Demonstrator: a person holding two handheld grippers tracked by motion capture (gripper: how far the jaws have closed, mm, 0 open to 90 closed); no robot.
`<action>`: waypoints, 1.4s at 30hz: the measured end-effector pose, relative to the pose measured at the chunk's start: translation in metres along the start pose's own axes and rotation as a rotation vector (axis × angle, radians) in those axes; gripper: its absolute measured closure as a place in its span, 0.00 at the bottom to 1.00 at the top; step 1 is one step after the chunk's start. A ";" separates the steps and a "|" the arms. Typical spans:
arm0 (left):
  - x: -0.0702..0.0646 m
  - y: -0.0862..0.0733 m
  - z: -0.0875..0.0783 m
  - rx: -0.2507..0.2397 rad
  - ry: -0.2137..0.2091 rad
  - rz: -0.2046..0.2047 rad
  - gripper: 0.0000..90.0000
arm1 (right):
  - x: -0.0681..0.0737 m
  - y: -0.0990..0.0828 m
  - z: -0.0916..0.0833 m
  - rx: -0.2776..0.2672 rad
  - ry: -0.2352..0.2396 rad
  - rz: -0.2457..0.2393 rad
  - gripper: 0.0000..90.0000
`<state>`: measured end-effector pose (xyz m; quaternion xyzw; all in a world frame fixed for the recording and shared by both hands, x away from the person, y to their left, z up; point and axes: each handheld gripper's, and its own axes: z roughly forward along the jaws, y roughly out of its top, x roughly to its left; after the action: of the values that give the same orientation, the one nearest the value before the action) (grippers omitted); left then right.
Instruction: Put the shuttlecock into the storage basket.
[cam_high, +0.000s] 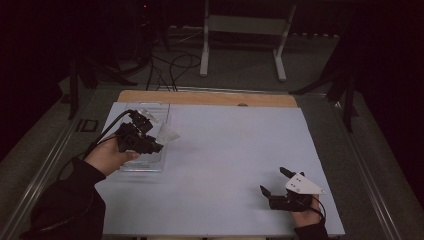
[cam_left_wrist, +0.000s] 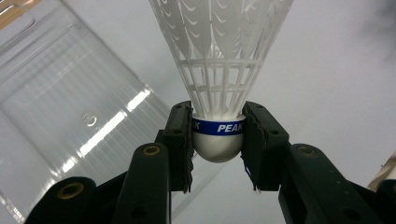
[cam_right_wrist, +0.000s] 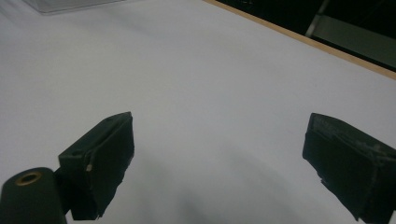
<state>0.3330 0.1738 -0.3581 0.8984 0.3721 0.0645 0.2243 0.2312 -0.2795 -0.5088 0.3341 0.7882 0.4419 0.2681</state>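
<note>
A white plastic shuttlecock (cam_left_wrist: 219, 70) with a blue band and rounded white cork is clamped by its cork between the pads of my left gripper (cam_left_wrist: 218, 140), skirt pointing away. In the high view that left gripper (cam_high: 152, 142) hovers over a clear plastic tray (cam_high: 150, 162) at the table's left, the shuttlecock (cam_high: 167, 133) sticking out to the right. The clear plastic tray (cam_left_wrist: 70, 112) lies below and to the left in the left gripper view. My right gripper (cam_high: 274, 181) rests near the front right of the white sheet, jaws wide apart, nothing between them (cam_right_wrist: 219, 154).
A white sheet (cam_high: 225, 150) covers the table, with a wooden edge (cam_high: 210, 98) at the back. A white metal stand (cam_high: 245, 30) and cables (cam_high: 170, 70) lie on the floor beyond. Dark stands flank both sides.
</note>
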 end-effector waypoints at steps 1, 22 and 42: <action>0.000 0.000 0.000 0.000 0.000 0.000 0.74 | 0.000 0.000 0.000 0.000 -0.001 0.002 0.10; 0.037 -0.035 -0.028 -0.019 0.062 -0.109 0.74 | 0.000 0.000 0.000 0.002 -0.002 0.006 0.10; 0.065 -0.066 -0.035 -0.033 0.076 -0.193 0.74 | 0.000 0.000 0.001 0.005 0.003 0.002 0.10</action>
<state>0.3274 0.2720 -0.3603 0.8514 0.4641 0.0827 0.2302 0.2321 -0.2789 -0.5093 0.3347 0.7895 0.4406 0.2656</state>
